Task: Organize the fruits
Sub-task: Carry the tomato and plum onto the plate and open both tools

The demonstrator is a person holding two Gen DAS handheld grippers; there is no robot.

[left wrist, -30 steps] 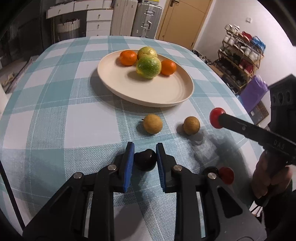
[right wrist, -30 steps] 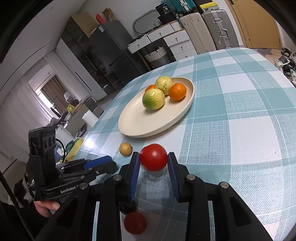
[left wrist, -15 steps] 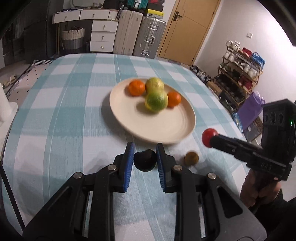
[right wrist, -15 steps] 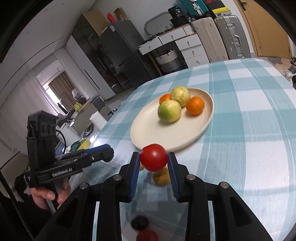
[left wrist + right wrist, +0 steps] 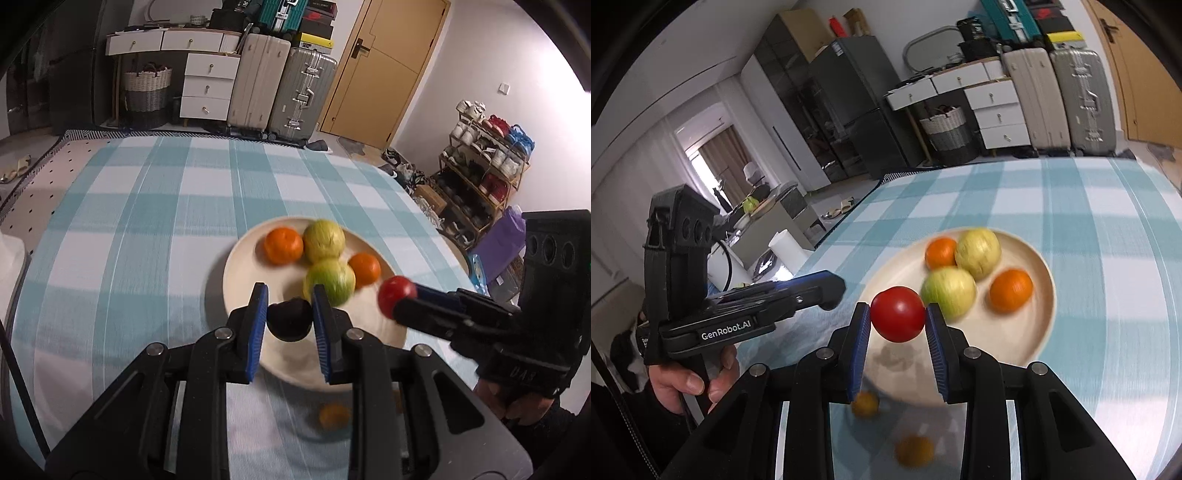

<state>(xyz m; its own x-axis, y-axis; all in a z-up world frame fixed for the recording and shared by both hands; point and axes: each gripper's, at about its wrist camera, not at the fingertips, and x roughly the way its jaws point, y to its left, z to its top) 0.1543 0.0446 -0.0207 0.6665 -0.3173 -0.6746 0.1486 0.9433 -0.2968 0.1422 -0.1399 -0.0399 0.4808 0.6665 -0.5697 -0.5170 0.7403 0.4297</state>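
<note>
The worktop has a blue and white checked cloth, and a big cream plate sits on it with two oranges and two green-yellow fruits. The left gripper is squeezed on a dark round fruit above the near part of the plate. The right gripper is squeezed on a red tomato over the plate's near edge, and two small brown fruits lie on the worktop below.

Below my left gripper the plate lies bare; ahead of its jaws a green fruit and oranges block the way.
</note>
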